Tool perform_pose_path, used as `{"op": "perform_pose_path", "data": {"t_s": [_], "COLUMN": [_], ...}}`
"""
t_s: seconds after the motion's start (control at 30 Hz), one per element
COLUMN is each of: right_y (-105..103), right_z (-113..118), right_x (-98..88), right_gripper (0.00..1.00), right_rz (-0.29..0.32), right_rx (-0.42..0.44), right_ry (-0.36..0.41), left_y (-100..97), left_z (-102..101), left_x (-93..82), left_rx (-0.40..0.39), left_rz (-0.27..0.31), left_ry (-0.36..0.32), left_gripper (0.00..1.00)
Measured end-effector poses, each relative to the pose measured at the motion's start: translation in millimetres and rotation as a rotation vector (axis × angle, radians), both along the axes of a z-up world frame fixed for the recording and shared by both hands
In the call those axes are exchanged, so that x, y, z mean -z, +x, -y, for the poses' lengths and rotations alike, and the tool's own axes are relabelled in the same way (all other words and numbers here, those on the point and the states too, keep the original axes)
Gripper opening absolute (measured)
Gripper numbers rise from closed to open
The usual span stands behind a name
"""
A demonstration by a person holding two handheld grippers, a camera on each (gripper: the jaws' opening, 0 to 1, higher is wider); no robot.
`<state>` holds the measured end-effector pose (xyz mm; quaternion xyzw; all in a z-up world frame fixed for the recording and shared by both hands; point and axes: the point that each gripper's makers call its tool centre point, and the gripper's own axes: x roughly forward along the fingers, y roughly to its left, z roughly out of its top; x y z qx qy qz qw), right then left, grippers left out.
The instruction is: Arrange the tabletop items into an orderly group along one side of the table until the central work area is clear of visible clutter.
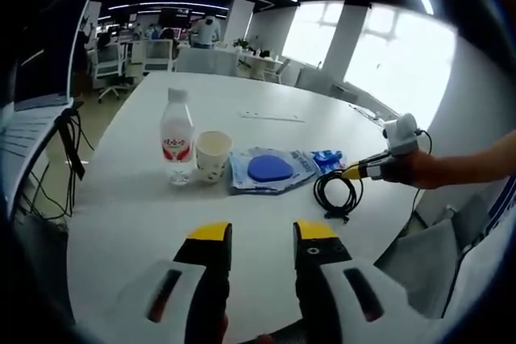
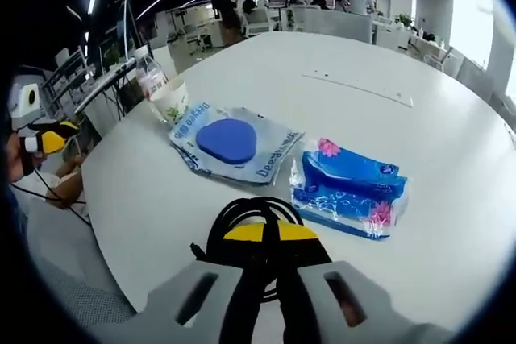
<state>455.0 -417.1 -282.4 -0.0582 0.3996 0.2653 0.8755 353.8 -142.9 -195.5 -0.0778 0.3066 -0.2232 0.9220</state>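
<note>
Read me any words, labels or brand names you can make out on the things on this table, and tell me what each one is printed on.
"Decathlon", as far as it can be made out, in blue along the edges of the clear plastic bag holding the blue pad.
Water bottle: red label with white characters, too blurred to read.
Paper cup: small dark marks, too small to read.
Blue tissue pack: pink flowers, print unreadable.
</note>
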Motion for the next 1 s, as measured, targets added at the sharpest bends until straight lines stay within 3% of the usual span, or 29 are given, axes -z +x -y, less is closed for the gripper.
{"op": "perform_pose_path", "data": {"t_s": [0.77,1.0], "right_y": [7.6,10.9], "right_z": [8.4,10.7], "right_x": [23.8,23.3], "right_gripper": [0.01,0.01], "right_rz": [-0.056,-0.05], "right_rx": [-0.007,-0.008], "right_ry": [-0.024,-0.032], "left_y": [1.2,2.8], "left_z": [-6.2,-5.7], "left_x": [2.9,0.4], "left_rx": [-0.016,-0.016], "left_rz": [-0.016,-0.015], "left_ry": [0.022,0.024], "left_gripper": [0.29,0.29]}}
